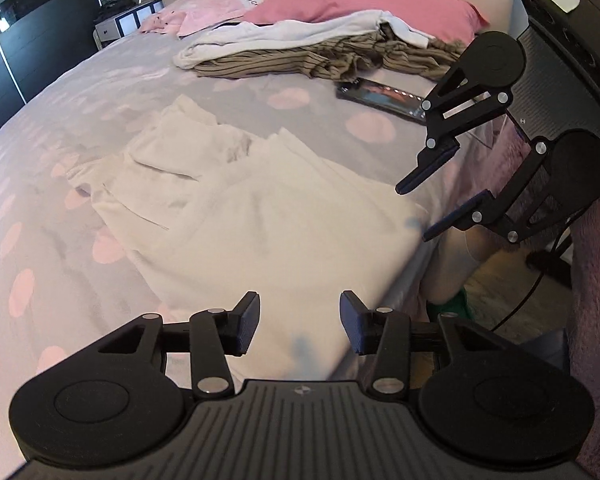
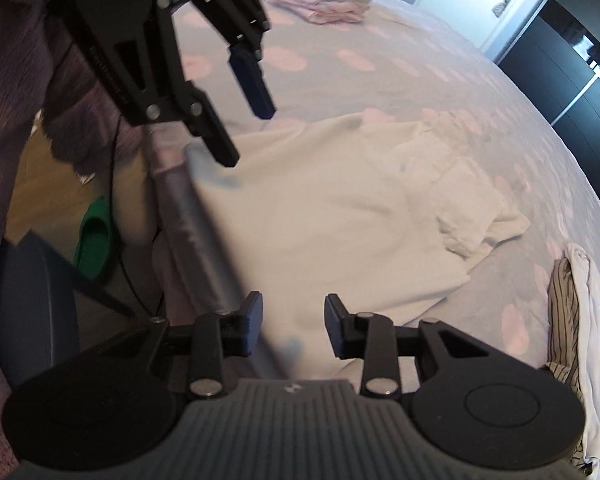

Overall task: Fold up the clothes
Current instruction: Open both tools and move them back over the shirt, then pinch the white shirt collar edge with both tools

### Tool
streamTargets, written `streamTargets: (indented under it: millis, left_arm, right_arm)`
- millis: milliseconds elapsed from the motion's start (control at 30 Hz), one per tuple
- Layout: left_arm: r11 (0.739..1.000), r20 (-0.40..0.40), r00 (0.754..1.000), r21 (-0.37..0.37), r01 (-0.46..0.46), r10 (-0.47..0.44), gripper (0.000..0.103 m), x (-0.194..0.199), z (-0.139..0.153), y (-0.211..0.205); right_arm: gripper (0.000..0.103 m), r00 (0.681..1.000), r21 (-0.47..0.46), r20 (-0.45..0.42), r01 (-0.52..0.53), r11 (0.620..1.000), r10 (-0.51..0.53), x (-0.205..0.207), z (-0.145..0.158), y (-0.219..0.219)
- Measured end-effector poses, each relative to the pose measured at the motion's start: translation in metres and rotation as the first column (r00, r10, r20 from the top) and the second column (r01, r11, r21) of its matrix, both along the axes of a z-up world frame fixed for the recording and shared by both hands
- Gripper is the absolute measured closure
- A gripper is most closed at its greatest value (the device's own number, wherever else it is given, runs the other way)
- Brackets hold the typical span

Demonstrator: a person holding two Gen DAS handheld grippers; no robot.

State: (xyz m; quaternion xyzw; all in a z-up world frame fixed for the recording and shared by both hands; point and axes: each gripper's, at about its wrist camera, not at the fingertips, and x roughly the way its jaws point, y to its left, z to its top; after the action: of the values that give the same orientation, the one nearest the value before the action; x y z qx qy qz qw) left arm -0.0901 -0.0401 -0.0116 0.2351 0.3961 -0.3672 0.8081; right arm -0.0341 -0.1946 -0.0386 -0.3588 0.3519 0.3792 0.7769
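on the bed (image 1: 80, 92), covered by a grey sheet with pink spots, a white garment (image 1: 236, 208) lies spread flat near the bed's side edge, partly folded, with its bunched end toward the middle of the mattress.

left wrist view: the left gripper (image 1: 299, 324) sits at 6 o'clock, pointing downward over the near part of the white garment. its jaws stand apart; nothing is between the pads and neither pad touches the cloth. the right gripper (image 1: 420, 210) appears at 3 o'clock, above the garment's corner at the bed edge. its jaws are also parted, with no cloth between them.

right wrist view: the right gripper (image 2: 293, 326) occupies 6 o'clock over the garment edge where it meets the bed side; jaws apart, empty. the left gripper (image 2: 248, 136) hangs at 11 o'clock, fingers pointing down, parted, clear of the fabric.

a pile of clothes (image 1: 320, 52), white over brown striped, lies at 12 o'clock in the left wrist view, in front of a pink pillow (image 1: 364, 4). a phone (image 1: 384, 98), screen lit, lies just below the pile at 1 o'clock. in the right wrist view, a green shoe (image 2: 94, 236) rests on the floor at 9 o'clock, beside the bed.
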Motion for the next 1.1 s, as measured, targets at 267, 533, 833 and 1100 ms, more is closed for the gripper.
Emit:
streamTargets:
  millis: [267,533,833,1100]
  left_arm:
    - [0.995,-0.051,0.994,-0.031,-0.098,0.096,0.061,0.066,0.013,0.013]
    - [0.951,-0.084,0.952,-0.075,-0.301,0.295,0.071,0.159,0.004,0.043]
    - [0.944,-0.057,0.944,-0.043,-0.327,0.325,0.08,0.249,-0.024,0.029]
    - [0.836,-0.216,0.84,-0.137,-0.531,0.498,0.059,0.327,-0.055,0.059]
  right_arm:
    - [0.066,0.992,0.023,-0.018,0.129,0.991,-0.128,0.058,0.023,-0.008]
    - [0.078,0.942,0.066,-0.092,0.331,0.941,-0.324,0.154,0.016,-0.028]
    - [0.084,0.846,0.149,-0.207,0.524,0.839,-0.491,0.267,-0.01,-0.045]
    - [0.061,0.771,0.221,-0.302,0.629,0.745,-0.561,0.351,-0.031,-0.057]
